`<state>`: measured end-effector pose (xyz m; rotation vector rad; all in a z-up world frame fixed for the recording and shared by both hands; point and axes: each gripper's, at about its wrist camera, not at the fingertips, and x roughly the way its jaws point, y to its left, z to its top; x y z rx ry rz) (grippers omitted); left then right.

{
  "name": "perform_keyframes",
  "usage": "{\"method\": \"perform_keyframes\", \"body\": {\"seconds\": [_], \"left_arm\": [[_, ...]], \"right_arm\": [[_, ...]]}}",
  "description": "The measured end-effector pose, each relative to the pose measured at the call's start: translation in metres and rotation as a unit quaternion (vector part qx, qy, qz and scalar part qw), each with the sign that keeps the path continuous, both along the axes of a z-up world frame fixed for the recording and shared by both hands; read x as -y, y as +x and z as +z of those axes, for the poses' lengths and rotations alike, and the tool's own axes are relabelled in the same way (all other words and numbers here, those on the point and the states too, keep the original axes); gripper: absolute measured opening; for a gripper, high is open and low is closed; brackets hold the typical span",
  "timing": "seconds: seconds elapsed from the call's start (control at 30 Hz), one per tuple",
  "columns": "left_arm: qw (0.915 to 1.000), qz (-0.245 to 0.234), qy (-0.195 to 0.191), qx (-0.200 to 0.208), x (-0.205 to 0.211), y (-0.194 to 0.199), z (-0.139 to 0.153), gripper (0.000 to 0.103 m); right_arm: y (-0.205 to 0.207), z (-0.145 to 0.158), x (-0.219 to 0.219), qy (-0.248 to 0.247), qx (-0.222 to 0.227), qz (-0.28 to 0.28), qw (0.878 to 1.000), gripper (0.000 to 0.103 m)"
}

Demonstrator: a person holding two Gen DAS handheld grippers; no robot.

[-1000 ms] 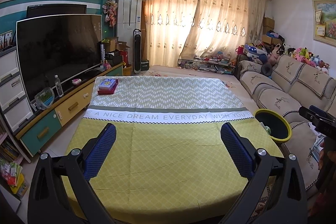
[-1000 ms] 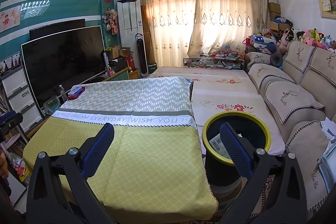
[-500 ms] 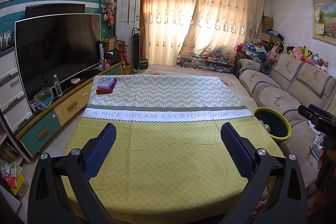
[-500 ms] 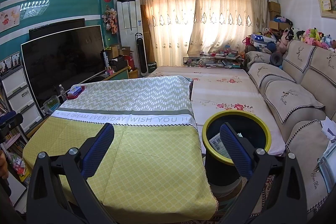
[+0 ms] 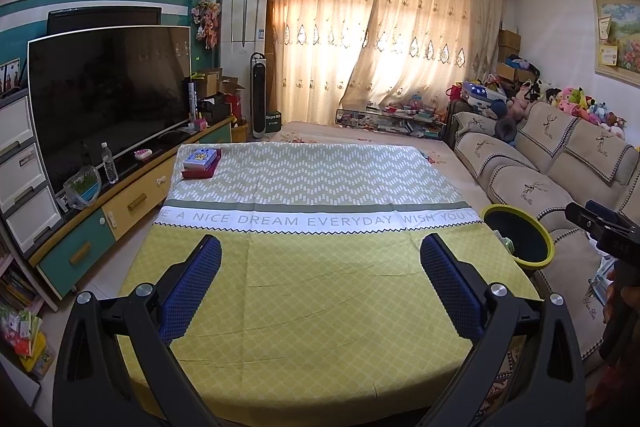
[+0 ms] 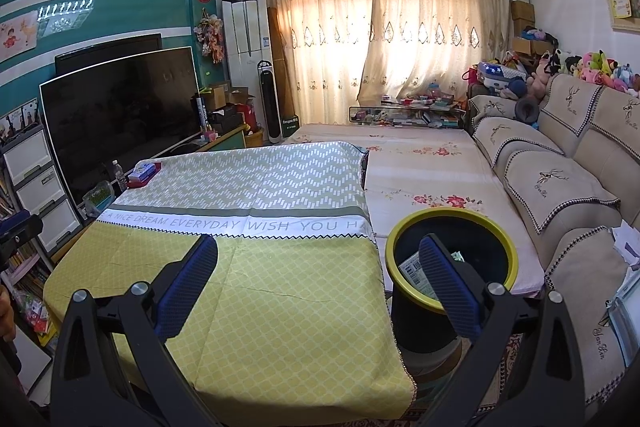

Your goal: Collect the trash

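Note:
A black bin with a yellow rim (image 6: pixel 452 259) stands on the floor off the table's right edge; paper trash with a barcode label (image 6: pixel 414 273) lies inside it. The same bin (image 5: pixel 518 239) shows at the right of the left wrist view. My left gripper (image 5: pixel 320 251) hangs open above the near part of the yellow-green tablecloth (image 5: pixel 320 275), nothing between its blue pads. My right gripper (image 6: pixel 318 253) is open too, held over the table's right edge, its right finger in front of the bin's mouth. The right gripper's body (image 5: pixel 604 227) appears at the far right of the left wrist view.
A small stack of boxes (image 5: pixel 200 163) rests on the table's far left corner. A TV (image 5: pixel 108 95) on a low cabinet with a water bottle (image 5: pixel 109 169) runs along the left. A beige sofa (image 6: pixel 560 187) lines the right; a flowered mat (image 6: pixel 420 167) lies beyond the table.
The left wrist view has shifted slightly, so the table and bin sit a little lower and further left. The right wrist view is nearly unchanged. Both grippers stay open.

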<state>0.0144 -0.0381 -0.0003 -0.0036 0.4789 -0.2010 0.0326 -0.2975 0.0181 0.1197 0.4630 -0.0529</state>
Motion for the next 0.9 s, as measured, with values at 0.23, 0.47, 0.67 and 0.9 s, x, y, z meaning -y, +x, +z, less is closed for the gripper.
{"method": "perform_keyframes", "body": {"seconds": [0.23,0.47,0.67,0.9], "left_arm": [[1.0000,-0.001,-0.001,-0.002,0.000,0.000,0.000,0.098],[1.0000,-0.001,0.000,-0.003,0.002,0.000,0.000,0.098],[1.0000,-0.001,-0.001,-0.006,0.002,0.002,-0.003,0.098],[0.9999,-0.003,-0.004,-0.011,0.000,0.005,-0.007,0.098]], "right_arm": [[0.001,-0.006,0.001,0.000,-0.003,0.004,1.000,0.096],[0.002,-0.008,0.001,0.000,-0.005,0.005,1.000,0.096],[0.003,-0.011,-0.001,-0.001,-0.009,0.008,1.000,0.096],[0.005,-0.012,0.000,0.000,-0.012,0.006,1.000,0.096]]}}
